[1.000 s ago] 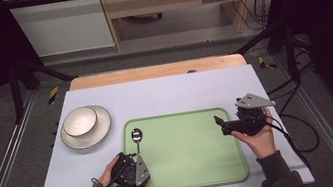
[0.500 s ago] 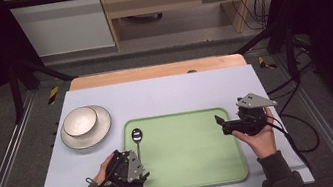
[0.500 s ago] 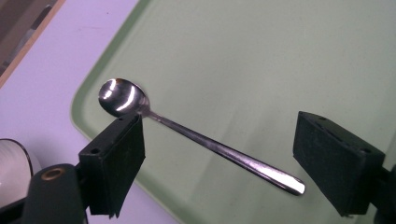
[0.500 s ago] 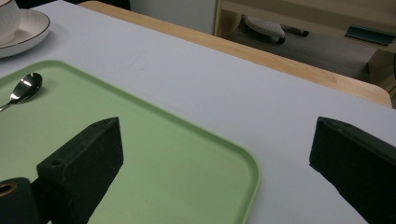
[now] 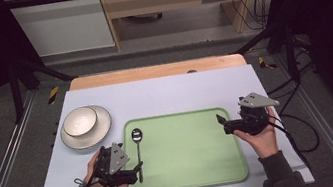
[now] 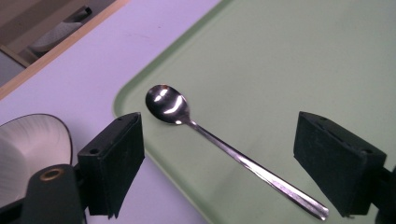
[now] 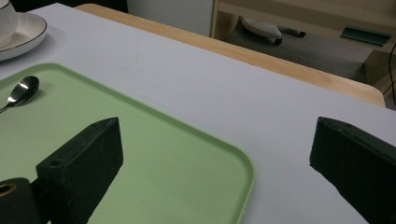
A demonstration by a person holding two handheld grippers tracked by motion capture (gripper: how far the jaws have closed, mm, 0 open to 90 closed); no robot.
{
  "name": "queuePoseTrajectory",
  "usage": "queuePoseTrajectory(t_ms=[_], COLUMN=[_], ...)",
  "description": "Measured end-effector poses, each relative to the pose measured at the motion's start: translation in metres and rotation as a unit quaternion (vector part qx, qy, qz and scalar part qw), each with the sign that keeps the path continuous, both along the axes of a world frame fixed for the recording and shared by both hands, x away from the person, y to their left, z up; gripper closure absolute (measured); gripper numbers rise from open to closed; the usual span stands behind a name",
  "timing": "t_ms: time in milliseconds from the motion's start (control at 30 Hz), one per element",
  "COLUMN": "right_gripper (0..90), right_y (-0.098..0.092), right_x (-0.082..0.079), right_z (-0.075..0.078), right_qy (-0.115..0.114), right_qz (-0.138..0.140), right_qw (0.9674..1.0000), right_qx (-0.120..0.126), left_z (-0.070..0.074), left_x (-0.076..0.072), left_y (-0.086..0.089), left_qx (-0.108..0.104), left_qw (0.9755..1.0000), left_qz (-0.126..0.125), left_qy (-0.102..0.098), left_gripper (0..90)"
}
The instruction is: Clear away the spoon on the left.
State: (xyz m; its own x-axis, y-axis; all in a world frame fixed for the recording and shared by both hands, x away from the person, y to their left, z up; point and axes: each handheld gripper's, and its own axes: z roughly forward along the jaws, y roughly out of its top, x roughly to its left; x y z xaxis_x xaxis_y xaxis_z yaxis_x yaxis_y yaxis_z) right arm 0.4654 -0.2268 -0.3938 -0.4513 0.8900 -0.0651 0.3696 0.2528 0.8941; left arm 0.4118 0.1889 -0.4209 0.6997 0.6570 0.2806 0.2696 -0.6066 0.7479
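The bench [image 5: 174, 89] is covered by a pale lilac-grey sheet, with a strip of light wood showing along its far edge, and it stands inside a black metal frame on a grey floor; beyond it are a white cabinet, wooden shelving and dark cables trailing at the right. A green tray [image 5: 202, 169] lies on the near middle of the bench, and a metal spoon [image 5: 138, 148] rests inside the tray along its left rim, bowl pointing away from the person. To the left of the tray, well apart from it, a white bowl [image 5: 80, 121] sits on a plate [image 5: 102, 129]. The left hand-held gripper [image 5: 137, 170] is at the tray's near-left corner with its jaws spread wide, one on either side of the spoon's handle and touching nothing; in the left gripper view the spoon [image 6: 224, 149] lies between the two black jaws. The right hand-held gripper [image 5: 221, 121] hovers over the tray's right edge, jaws likewise wide apart and empty, pointing left. The person's forearms are cut off by the bottom edge, and the room's sides are too dark to make out.
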Motion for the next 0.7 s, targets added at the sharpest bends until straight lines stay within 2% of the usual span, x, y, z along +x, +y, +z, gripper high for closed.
queuePoseTrajectory(t_ms=[133, 267, 433, 700], right_gripper=[3.0, 3.0, 3.0, 3.0], right_y=[-0.001, -0.003, -0.005, -0.006], right_x=[0.0, -0.001, -0.001, -0.001], right_z=[0.0, 0.001, 0.001, 0.001], right_qy=[-0.001, -0.002, -0.003, -0.002], right_qz=[-0.002, -0.004, -0.006, -0.009], right_qw=[1.0, 1.0, 1.0, 0.9999], right_qx=[0.001, 0.002, 0.004, 0.004], left_z=[0.004, 0.007, 0.009, 0.009], left_x=[0.002, 0.004, 0.005, 0.006], left_y=[0.009, 0.019, 0.03, 0.045], left_qx=[-0.035, -0.059, -0.094, -0.124], left_qw=[0.9991, 0.9973, 0.9933, 0.988], left_qz=[0.023, 0.041, 0.066, 0.092], left_qy=[-0.003, -0.009, -0.007, -0.011], left_gripper=[16.5, 16.7, 17.0, 17.1])
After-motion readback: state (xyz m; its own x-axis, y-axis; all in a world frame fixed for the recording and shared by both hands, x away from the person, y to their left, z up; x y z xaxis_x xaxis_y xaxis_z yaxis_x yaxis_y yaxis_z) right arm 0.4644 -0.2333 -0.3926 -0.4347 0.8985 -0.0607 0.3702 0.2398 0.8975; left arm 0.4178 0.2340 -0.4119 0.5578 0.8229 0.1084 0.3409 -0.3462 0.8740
